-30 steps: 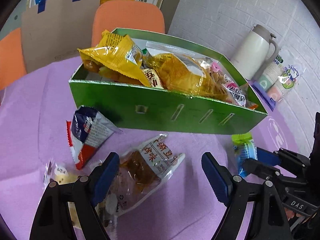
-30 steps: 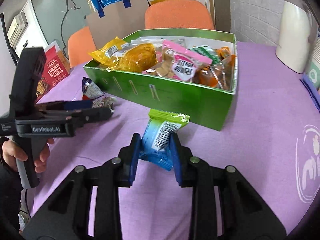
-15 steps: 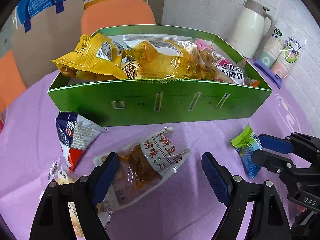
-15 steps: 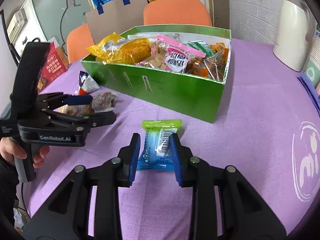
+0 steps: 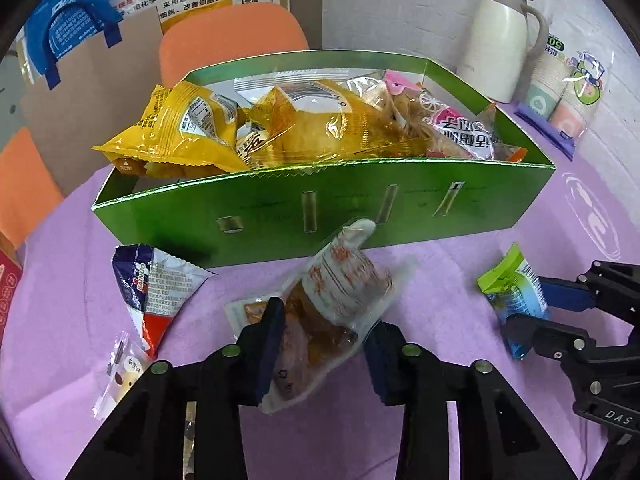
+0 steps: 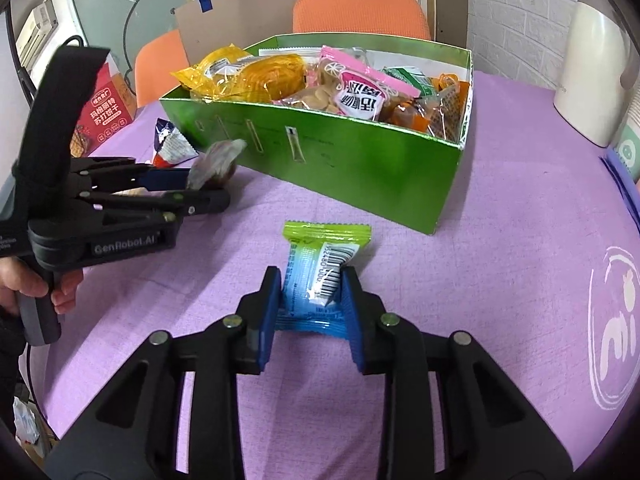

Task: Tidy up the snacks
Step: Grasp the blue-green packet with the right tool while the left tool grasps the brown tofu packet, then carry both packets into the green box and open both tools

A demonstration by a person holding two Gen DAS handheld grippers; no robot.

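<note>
Left wrist view: left gripper [image 5: 326,334] clamped on a clear packet of brown snack [image 5: 332,304], packet blurred and tilted up toward the green box [image 5: 320,208] straight ahead. Box crammed with yellow bags [image 5: 176,132] and a pink packet [image 5: 460,128]. Left of the gripper on the purple desk [image 5: 60,280], a red, white and blue wrapper [image 5: 160,288] and a small clear sachet [image 5: 120,368]. Far right ahead, a white thermos [image 5: 504,40] and stacked paper cups [image 5: 560,88].

Right wrist view: right gripper [image 6: 310,300] closed on a blue-and-green packet [image 6: 320,272], barcode facing up, lower edge seemingly on the desk. Green box beyond, its near wall just ahead. To the left, the left gripper held level, a person's hand [image 6: 28,292] wrapped round its handle, brown snack packet sticking out past its tips beside the box wall.
</note>
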